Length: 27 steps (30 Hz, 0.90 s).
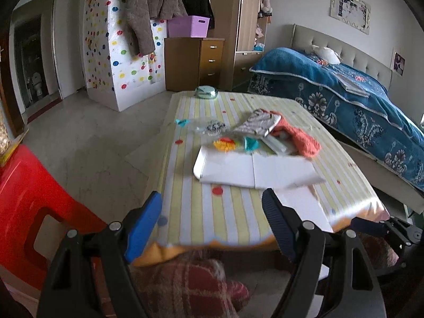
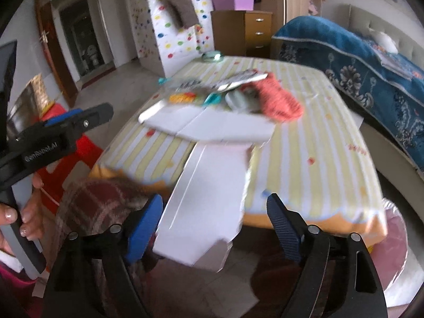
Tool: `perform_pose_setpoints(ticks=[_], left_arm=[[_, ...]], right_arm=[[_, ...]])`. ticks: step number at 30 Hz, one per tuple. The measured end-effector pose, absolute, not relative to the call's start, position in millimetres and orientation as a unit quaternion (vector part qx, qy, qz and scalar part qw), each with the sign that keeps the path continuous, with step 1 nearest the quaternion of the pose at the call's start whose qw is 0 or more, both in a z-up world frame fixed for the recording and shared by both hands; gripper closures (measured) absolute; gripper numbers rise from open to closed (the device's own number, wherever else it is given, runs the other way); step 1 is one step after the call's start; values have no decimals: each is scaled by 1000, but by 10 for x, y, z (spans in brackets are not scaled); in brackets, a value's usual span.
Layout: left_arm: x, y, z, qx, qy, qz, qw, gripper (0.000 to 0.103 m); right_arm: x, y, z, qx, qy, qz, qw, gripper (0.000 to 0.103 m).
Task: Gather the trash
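White flattened cardboard (image 1: 254, 171) and colourful scraps (image 1: 228, 143) litter the striped table (image 1: 212, 220).

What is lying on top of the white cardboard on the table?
On the white cardboard far edge lie yellow-orange and teal scraps. An orange cloth overlaps its corner, hiding that part.

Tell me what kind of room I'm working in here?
Most likely a bedroom in a home. A bed with a blue floral blanket stands beside the striped table, coats hang over a dotted wardrobe, and a wooden drawer unit sits behind.
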<state>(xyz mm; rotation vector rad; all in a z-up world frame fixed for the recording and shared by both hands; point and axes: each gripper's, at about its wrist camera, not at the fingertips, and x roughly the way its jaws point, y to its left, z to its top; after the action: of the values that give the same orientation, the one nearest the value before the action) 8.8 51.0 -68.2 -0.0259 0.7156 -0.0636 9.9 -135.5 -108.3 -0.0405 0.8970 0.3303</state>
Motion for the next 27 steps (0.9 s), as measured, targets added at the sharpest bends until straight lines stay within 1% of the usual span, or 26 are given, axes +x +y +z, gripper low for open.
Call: perform_pose_setpoints(ticks=[12,14,22,27], left_arm=[[-136,574,-808,-26,351,-32,935,27],[-151,587,-824,-29,352,-29,935,27],[-127,565,-861,-28,357,-30,933,27],[-117,562,-870,-28,358,-30,933,27]], right_arm=[[119,-1282,-1329,23,468,155,870,22],[145,-1261,-1356,26,470,160,868,18],[225,-1072,-1429,-10,476,145,868,15],[288,-966,-1497,-43,484,118,866,15]])
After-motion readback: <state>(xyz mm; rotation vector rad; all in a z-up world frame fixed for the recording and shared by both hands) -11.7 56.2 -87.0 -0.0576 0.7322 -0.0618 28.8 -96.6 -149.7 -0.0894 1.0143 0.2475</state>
